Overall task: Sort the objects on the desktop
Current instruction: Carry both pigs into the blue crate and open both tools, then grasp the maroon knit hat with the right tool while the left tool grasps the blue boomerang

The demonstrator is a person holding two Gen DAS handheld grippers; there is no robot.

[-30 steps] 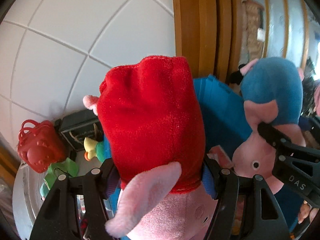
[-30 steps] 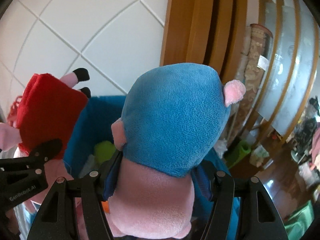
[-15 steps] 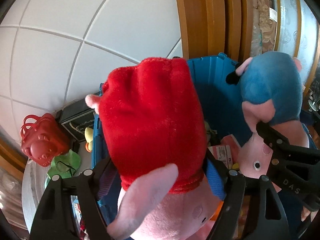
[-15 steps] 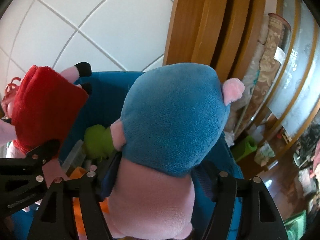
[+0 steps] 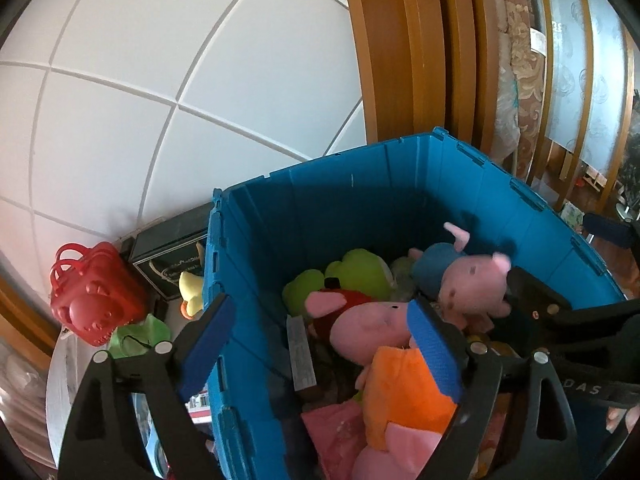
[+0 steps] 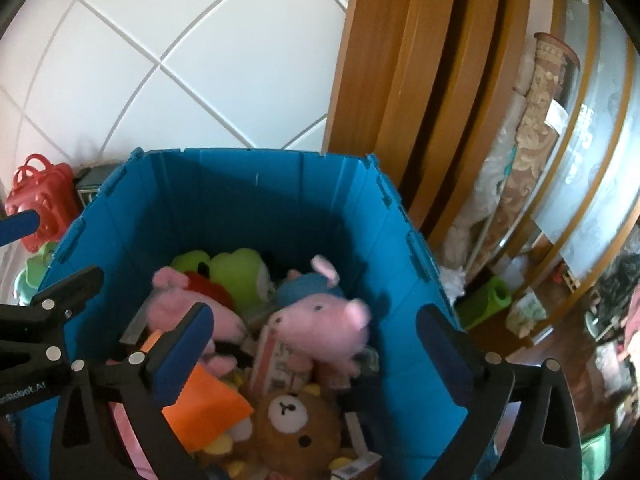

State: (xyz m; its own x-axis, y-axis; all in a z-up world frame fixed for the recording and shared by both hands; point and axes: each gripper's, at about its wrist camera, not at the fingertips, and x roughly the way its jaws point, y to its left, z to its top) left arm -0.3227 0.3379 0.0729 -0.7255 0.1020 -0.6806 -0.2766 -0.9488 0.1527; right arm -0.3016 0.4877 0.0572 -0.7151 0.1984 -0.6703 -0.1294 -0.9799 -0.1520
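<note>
Left wrist view: left tool spread wide, nothing between the pads. Its jaws have just been opening. The red-dress pig plush it pinched a second ago is gone from the grip and lies in the blue bin, snout toward 3 o'clock, just beside the green plush at its 12. The blue-shirt pig plush sits at 2 o'clock from it, also on the pile. Likely reason for the spread: both drops done over the open bin, so the plushes land on the heap. An orange-dress plush lies under the tool at 6 o'clock. Outside the bin at 9 o'clock: red basket, yellow duck.

Right wrist view: right tool is also spread fully, pads clear of everything; jaws have just been opening. The blue-shirt pig plush, which filled this view earlier, now rests in the bin at centre, head toward 3 o'clock. Red-dress pig is at its 9 o'clock, bear plush at 6. The left tool's frame pokes in at the 8 o'clock edge.
</note>
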